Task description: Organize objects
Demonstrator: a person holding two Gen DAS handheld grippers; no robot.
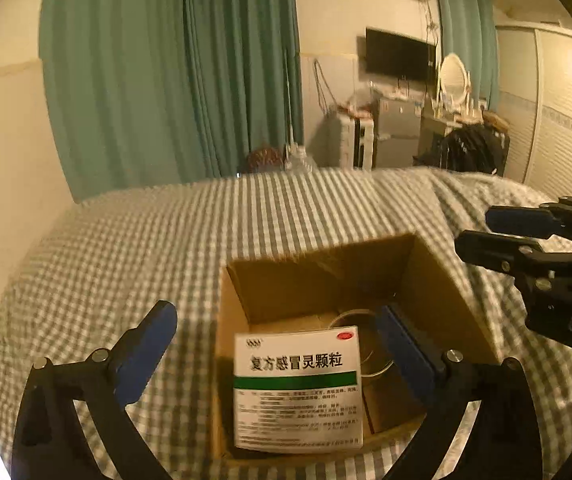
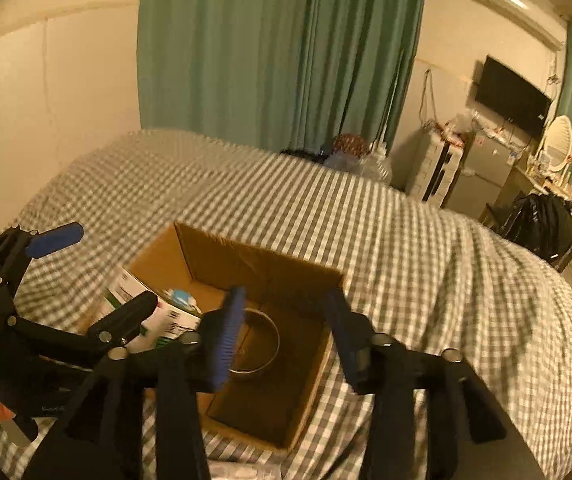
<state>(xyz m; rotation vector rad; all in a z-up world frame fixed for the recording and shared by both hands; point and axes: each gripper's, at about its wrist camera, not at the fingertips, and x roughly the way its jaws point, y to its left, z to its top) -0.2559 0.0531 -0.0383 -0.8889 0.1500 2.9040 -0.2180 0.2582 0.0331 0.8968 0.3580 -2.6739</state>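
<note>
An open cardboard box (image 1: 326, 276) (image 2: 222, 260) sits on the checked bedcover (image 1: 146, 248). A white and green medicine box (image 1: 298, 384) (image 2: 158, 316) leans inside it at the near left. A round metal-rimmed dish (image 2: 276, 344) (image 1: 366, 344) lies on the carton's floor. My left gripper (image 1: 276, 320) (image 2: 98, 276) is open, its blue pads well clear of the medicine box on both sides. My right gripper (image 2: 286, 320) (image 1: 486, 232) hovers open over the carton's right half, with nothing between its fingers.
The bed (image 2: 406, 260) fills the middle, with a wall to the left and green curtains (image 1: 166, 80) behind. Beyond its far edge stand a small fridge (image 1: 396, 132), a wall television (image 1: 400, 56), a mirror dresser (image 1: 452, 80), a black bag (image 2: 542, 224) and a wardrobe (image 1: 558, 120).
</note>
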